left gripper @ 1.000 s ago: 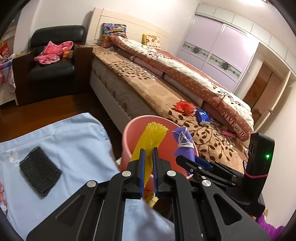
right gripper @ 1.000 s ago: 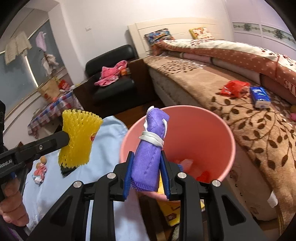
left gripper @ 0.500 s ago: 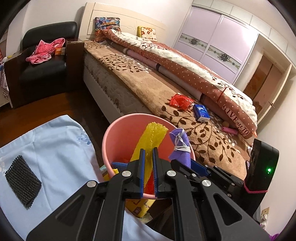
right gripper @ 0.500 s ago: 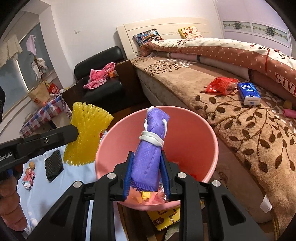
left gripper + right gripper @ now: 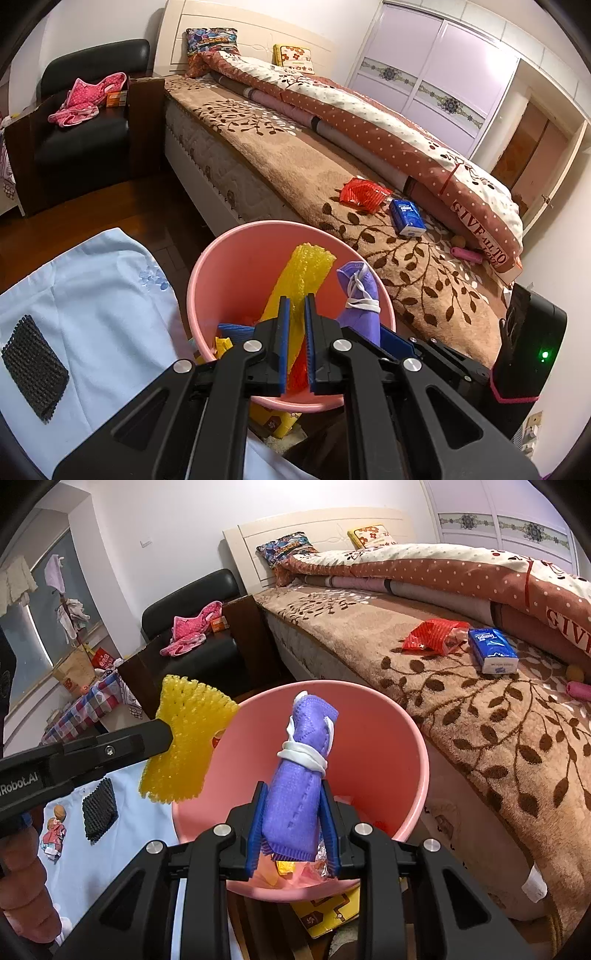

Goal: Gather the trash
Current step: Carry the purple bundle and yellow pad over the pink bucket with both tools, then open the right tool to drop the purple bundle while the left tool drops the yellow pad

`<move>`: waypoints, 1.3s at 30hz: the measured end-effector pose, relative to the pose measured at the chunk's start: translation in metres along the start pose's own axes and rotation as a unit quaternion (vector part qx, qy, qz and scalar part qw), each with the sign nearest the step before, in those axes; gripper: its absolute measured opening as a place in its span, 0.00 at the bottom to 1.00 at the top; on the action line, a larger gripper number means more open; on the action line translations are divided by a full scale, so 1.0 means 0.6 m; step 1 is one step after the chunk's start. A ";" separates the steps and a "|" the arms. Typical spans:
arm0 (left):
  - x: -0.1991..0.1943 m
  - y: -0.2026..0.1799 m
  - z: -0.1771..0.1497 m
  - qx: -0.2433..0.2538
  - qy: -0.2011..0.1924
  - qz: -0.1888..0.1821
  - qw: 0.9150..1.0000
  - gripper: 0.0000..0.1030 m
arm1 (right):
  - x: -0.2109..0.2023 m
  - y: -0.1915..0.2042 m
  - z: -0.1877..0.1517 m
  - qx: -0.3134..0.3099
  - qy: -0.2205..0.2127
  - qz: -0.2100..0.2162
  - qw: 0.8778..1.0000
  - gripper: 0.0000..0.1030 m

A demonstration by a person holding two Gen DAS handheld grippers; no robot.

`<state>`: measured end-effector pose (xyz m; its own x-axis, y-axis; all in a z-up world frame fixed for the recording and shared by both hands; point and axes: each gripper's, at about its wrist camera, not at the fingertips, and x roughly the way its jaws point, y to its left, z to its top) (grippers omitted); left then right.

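Foam net in my left gripper and cloth roll in my right gripper, both clamped low, feel light and squashy over the bin.

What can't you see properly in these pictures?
- Bottom of the pink bin: both views, hidden by the hand-held grippers, the yellow foam net and the purple mask.
- Small figure on the blue cloth: right wrist view, too small.
- Yellow packaging under the bin: mostly covered.

Bed, black armchair, wardrobe
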<state>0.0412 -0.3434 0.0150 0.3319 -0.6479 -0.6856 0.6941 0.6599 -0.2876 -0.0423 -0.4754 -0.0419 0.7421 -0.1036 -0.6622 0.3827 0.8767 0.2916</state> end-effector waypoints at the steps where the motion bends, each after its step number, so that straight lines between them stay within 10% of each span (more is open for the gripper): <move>1: 0.001 0.000 0.000 0.001 0.000 0.000 1.000 0.07 | 0.001 0.000 -0.001 0.001 0.001 0.000 1.000 0.26; 26: 0.007 0.002 0.000 0.000 0.005 0.013 1.000 0.08 | 0.006 0.001 -0.006 0.003 0.006 0.000 1.000 0.28; 30: 0.006 0.004 -0.002 -0.004 0.006 0.015 1.000 0.35 | 0.008 0.001 -0.007 0.005 0.006 -0.002 1.000 0.30; 39: 0.000 0.007 -0.002 -0.007 0.004 0.019 1.000 0.38 | 0.005 0.001 -0.007 0.007 0.004 -0.003 1.000 0.44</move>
<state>0.0435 -0.3402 0.0129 0.3529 -0.6192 -0.7015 0.6719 0.6895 -0.2705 -0.0420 -0.4731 -0.0468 0.7350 -0.1057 -0.6698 0.3949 0.8697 0.2961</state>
